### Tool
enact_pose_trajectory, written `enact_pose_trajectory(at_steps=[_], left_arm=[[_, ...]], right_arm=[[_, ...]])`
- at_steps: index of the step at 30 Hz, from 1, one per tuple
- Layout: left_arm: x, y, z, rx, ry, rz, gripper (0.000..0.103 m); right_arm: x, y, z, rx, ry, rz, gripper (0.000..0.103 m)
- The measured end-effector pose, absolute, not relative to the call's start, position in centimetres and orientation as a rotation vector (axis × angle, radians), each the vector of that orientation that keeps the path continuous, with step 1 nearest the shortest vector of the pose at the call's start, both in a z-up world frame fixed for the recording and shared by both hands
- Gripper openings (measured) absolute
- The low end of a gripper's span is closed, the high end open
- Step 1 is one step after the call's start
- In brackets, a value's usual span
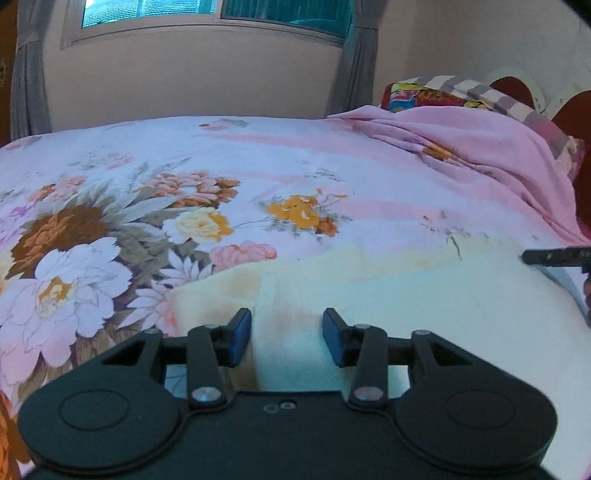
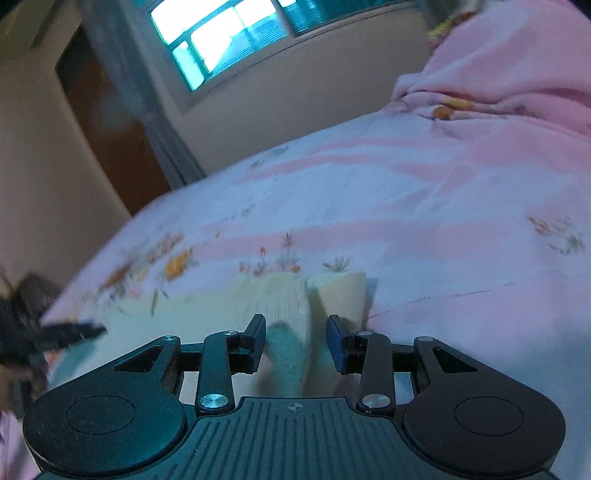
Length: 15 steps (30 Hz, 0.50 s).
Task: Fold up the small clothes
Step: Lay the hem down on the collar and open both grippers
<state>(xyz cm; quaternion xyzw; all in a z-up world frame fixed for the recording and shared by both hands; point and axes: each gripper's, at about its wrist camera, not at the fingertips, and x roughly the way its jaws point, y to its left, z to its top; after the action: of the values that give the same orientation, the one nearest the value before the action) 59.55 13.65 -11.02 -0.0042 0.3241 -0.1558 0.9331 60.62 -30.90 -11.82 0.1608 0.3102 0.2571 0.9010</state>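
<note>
A small pale cream garment (image 1: 406,302) lies flat on the floral bed sheet (image 1: 258,166). My left gripper (image 1: 287,338) hovers over its near left part with the jaws apart, the blue pads (image 1: 242,338) clear of the cloth. The tip of the right gripper (image 1: 554,256) pokes in at the right edge. In the right wrist view the garment (image 2: 288,302) shows a raised fold between the jaws of my right gripper (image 2: 298,343), which is open with its pads off the cloth. The left gripper (image 2: 66,332) appears blurred at the left.
A crumpled pink blanket (image 1: 480,147) is heaped at the back right, with striped and colourful pillows (image 1: 424,94) behind it. A wall with a window (image 1: 184,11) and grey curtains (image 1: 26,74) stands beyond the bed. A brown door (image 2: 110,129) is at the left.
</note>
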Motion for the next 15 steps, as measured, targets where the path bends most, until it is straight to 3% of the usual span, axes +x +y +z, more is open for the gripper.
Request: enact_pose_trajectory(at_steps=[2,3,4,10,11,12,13,15], left_arm=[[59.9,14.2,-10.9,-0.062,0.672,-0.326,0.038],[60.2,14.6,-11.0,-0.094,0.679,-0.329,0.038],[60.5,15.0,-11.1,-0.126,0.685,-0.332,0.038],[60.9,15.9,-11.5,-0.217,0.682,-0.340,0.034],[60.9,15.9,-11.5,-0.219,0.681,-0.336,0.023],[60.9,16.0,-11.6,-0.227,0.680,-0.339,0.014],[60.8,16.2,-11.5,-0.237,0.676,-0.338,0.001],[60.1,16.5,-11.1,-0.246,0.617,-0.346,0.002]], right_arm=[[60.4,-30.7,-11.9,0.304,0.622,0.533,0.035],[59.9,-31.0,-12.1,0.289,0.611,0.539,0.025],[59.8,-30.9,-12.1,0.277,0.606,0.538,0.022],[60.2,-29.9,-12.1,0.214,0.613,0.544,0.022],[60.3,-29.8,-12.0,0.209,0.611,0.540,0.022],[60.3,-29.8,-12.0,0.202,0.610,0.539,0.006],[60.2,-29.8,-11.9,0.203,0.602,0.544,0.002],[59.9,-30.0,-11.5,0.209,0.571,0.538,0.002]])
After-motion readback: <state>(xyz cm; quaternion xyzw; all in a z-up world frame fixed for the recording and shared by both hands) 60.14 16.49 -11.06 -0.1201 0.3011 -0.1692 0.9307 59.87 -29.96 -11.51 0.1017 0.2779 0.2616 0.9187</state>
